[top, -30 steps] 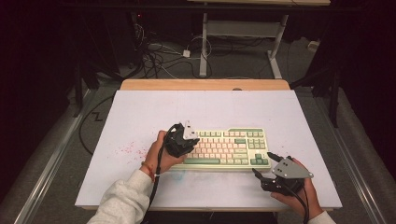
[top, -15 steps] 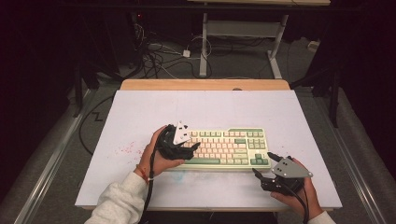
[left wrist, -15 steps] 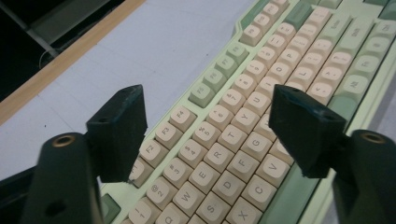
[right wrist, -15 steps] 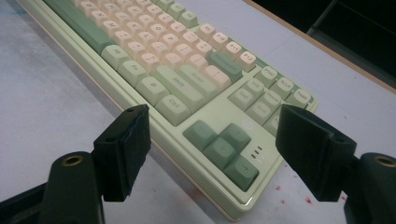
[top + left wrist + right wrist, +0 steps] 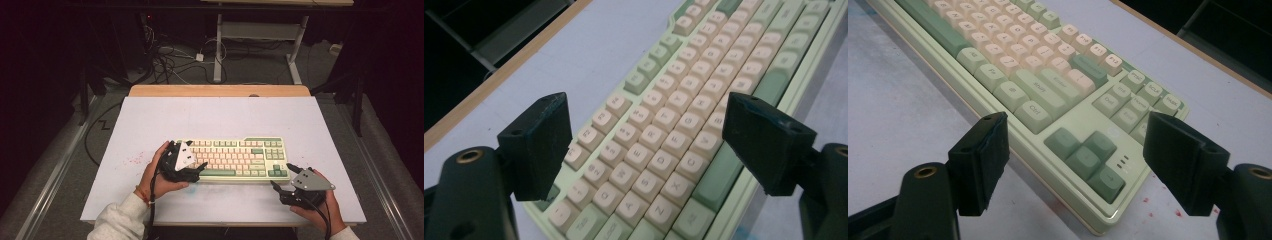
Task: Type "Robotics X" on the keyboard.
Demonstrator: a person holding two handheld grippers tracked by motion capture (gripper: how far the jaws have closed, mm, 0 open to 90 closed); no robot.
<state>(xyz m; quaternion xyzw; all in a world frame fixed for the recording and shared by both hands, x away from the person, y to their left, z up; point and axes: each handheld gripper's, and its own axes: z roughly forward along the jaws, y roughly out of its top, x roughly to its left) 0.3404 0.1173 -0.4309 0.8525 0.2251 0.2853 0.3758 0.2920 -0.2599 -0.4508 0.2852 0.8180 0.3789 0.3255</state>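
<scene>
Since the earlier frame the left tool (image 5: 194, 169) has slid toward the keyboard's left end, and its jaws have just been opening; they now stand wide with nothing pressed between them, above the letter keys. The right tool (image 5: 284, 176) has kept its place off the near right corner, jaws wide and empty, aimed at the arrow keys. The cream and green keyboard (image 5: 235, 156) lies flat on the white table (image 5: 215, 117), near the person's edge.
</scene>
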